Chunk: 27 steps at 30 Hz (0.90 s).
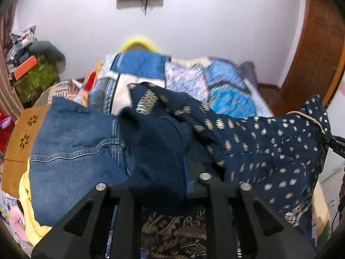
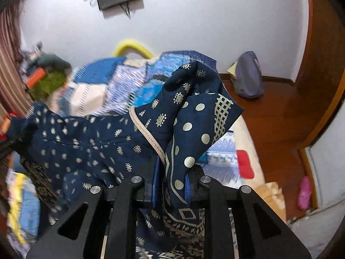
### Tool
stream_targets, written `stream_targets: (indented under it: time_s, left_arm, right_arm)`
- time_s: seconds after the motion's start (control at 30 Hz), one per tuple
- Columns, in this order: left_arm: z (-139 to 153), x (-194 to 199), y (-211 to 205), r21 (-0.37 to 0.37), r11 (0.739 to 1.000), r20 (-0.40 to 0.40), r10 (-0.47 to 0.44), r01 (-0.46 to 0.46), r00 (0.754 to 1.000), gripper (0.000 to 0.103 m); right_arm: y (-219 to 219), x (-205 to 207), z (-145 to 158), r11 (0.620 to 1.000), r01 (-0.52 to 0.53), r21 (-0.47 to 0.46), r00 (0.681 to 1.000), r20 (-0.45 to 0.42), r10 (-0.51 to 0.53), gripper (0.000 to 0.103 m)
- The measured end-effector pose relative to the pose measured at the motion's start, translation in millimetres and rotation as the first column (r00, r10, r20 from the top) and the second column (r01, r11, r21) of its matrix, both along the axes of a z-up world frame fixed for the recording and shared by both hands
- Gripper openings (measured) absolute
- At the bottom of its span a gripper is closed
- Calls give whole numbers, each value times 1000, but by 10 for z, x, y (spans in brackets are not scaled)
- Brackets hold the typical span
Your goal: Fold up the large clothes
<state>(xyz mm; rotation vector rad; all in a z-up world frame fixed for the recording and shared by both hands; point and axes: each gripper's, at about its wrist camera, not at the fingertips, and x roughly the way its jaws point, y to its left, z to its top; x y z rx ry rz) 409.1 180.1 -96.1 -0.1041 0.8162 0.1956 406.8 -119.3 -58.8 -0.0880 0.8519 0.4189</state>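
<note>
A large navy garment with a pale gold print (image 1: pixel 269 149) hangs stretched between both grippers above the bed. My left gripper (image 1: pixel 172 179) is shut on one end of it, and dark cloth bunches over the fingertips and hides them. My right gripper (image 2: pixel 171 183) is shut on the other end of the navy garment (image 2: pixel 86 142), with a dotted, beige-trimmed fold standing up between its blue pads (image 2: pixel 187 186). In the left wrist view the right gripper (image 1: pixel 333 143) shows at the far right edge, holding the cloth's corner.
Blue jeans (image 1: pixel 73 151) and a yellow garment (image 1: pixel 27 196) lie at the left, over a brown cut-out board (image 1: pixel 19 138). A blue patchwork cover (image 1: pixel 228 99) spreads on the bed. A purple backpack (image 2: pixel 248 75) and pink slipper (image 2: pixel 304 192) sit on the wooden floor.
</note>
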Motion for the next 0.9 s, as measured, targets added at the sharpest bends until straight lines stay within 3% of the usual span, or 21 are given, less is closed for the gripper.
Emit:
stream_targets:
  time_s: [0.07,0.1,0.17,0.3,0.57,0.63,0.7,0.77,0.9]
  left_arm:
    - [-107,74,85,58,997,-24,60,-59,998,25]
    - [-141,77,135,102,990,-21,105,-102,994,32]
    - [-168,24,215,116,984,-8,135,-133,991,47]
    - [-174,-167,278,69,991,0,113,-113,994,50]
    - [51,-719,-45,82,996,-2,23,-23,1000,53]
    - [123,-868,-146,83,997,5,0,0,1000,57]
    - [189,-1028,-232,89,996,10,-20,20,1000,59]
    - [242,-1181,-300,85,996,11,-37,36,999,62]
    - [260,-1507,-422,76,995,-2,-64,64,998,70]
  right_arm:
    - [85,16,-82,992,50,-117,997,56,-43,20]
    - [108,8,-94,983,74,-168,994,94,-59,21]
    - [143,-36,-129,969,77,-236,990,131,-47,26]
    - [97,-210,-118,980,-12,-199,996,85,30,31]
    - [57,-798,133,977,-131,-171,986,78,146,32]
    - [31,-917,176,978,-148,-145,984,79,161,36]
    - [-40,-1069,235,981,-153,-123,983,87,164,51]
    - [-133,-1233,298,983,-149,-102,982,103,160,57]
    - [-293,-1464,300,984,-154,-91,982,94,163,61]
